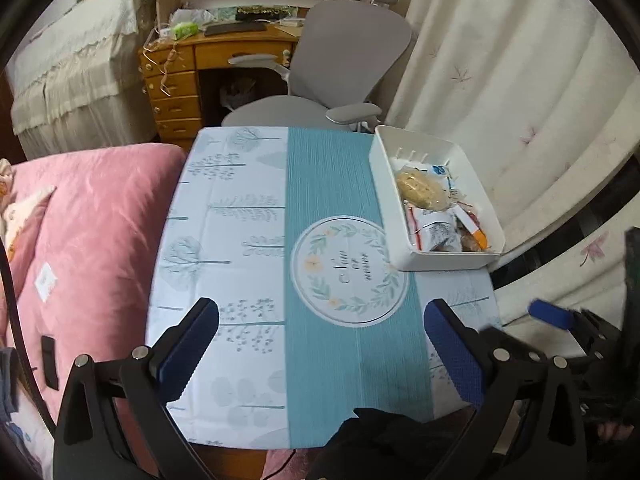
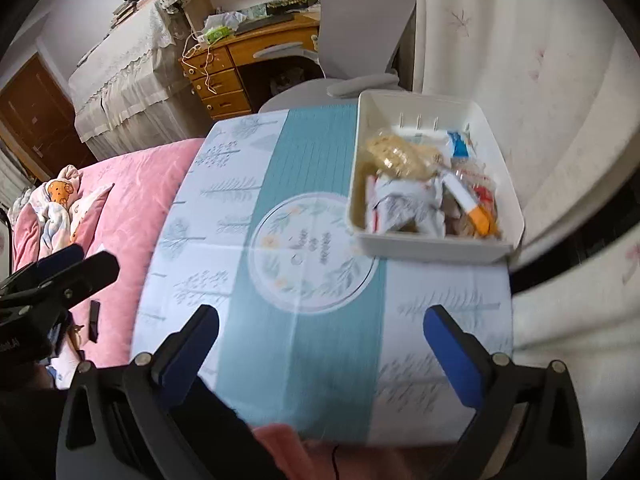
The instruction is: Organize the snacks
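Apparently the sorting is done: the snacks (image 1: 434, 216) lie in the white tray (image 1: 440, 260) at the table's (image 1: 240, 240) corner. Both claws, left (image 1: 320, 344) and right (image 2: 320, 344), hang released, empty; next likely only withdrawal.

**Both grippers spread wide and empty**

In the left wrist view, the left gripper (image 1: 322, 344) fills the lower part of the frame, tilted steeply downward. Its two black fingers (image 1: 188, 344), faced with blue pads, stand far apart at lower left and lower right, and nothing lies between them. At the right edge of that frame the right gripper (image 1: 560, 320) shows as a blurred black frame with one blue pad.

In the right wrist view, the right gripper (image 2: 320, 344) has the same pose: fingers (image 2: 452, 344) spread wide, nothing gripped. The left gripper (image 2: 60, 276) enters at the left edge of that frame, seen from the side, dark and partly cut off.
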The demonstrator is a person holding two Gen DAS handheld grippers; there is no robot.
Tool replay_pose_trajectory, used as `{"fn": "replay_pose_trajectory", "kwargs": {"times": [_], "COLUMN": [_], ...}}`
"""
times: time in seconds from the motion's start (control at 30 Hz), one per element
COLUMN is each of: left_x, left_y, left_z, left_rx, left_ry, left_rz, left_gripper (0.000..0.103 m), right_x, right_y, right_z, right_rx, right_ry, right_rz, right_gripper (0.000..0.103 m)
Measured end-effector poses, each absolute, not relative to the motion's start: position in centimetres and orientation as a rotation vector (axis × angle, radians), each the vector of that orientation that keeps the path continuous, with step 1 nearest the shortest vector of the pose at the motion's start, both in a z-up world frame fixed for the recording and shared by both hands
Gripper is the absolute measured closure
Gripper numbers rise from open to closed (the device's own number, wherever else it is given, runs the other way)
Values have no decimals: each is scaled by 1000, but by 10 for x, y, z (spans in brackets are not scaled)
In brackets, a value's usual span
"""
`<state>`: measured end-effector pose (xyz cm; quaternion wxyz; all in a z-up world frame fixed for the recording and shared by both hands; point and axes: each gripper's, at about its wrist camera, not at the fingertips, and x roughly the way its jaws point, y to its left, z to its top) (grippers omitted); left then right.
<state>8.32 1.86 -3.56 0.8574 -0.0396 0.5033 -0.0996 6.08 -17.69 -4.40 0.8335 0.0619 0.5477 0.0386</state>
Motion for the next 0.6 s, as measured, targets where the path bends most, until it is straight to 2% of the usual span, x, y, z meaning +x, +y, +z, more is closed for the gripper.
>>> {"fn": "replay_pose_trajectory", "kwargs": {"times": [0.27,0.6], "left_x": [48,22], "left_y": [8,-25], "left_z": [-12,-2], "left_rx": [-19,71], "left_ry": [1049,996], "left_rz": [-158,-100], "left_gripper": [1,1], "right_x": [9,-21], "right_y": [-154,-181], "right_z": [-14,6], "right_rx": [102,142], "right_ry": [1122,1022], "right_rz": [33,-67], "right_gripper": [0,0]}}
